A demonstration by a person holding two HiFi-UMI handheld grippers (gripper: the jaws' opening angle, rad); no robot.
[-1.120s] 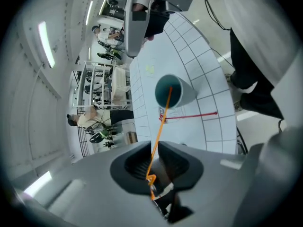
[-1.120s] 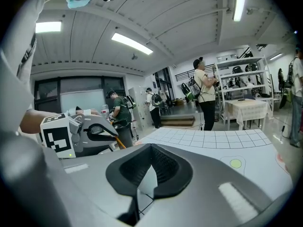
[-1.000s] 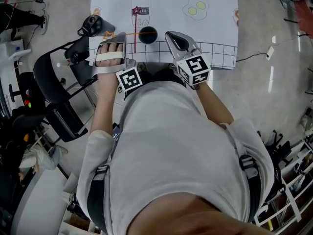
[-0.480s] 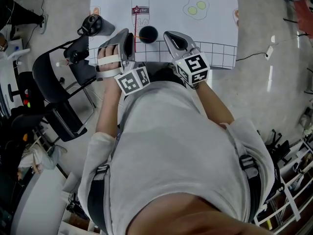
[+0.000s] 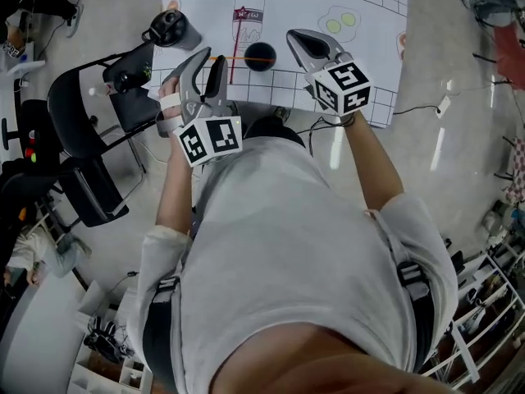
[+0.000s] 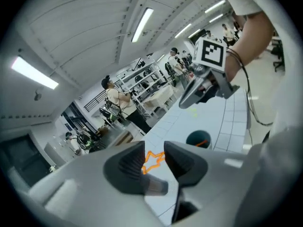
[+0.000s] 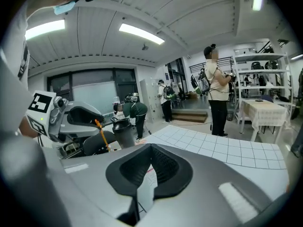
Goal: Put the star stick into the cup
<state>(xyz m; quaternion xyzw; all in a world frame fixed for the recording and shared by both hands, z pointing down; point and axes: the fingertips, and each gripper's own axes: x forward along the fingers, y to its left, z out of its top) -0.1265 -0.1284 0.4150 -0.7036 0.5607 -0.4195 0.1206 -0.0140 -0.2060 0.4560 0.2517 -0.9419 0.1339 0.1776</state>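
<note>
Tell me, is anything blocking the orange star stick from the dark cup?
Nothing visible does. The star stick already has its far end inside the cup; its star shows between the parted jaws of the left gripper.

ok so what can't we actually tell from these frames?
- Lower end of the star stick: inside the cup. The cup wall hides it in the head and left gripper views.
- Whether the star touches the left gripper pads: in the left gripper view the open jaws cover its edges.
- Print on the table: head view, too small to read.
</note>
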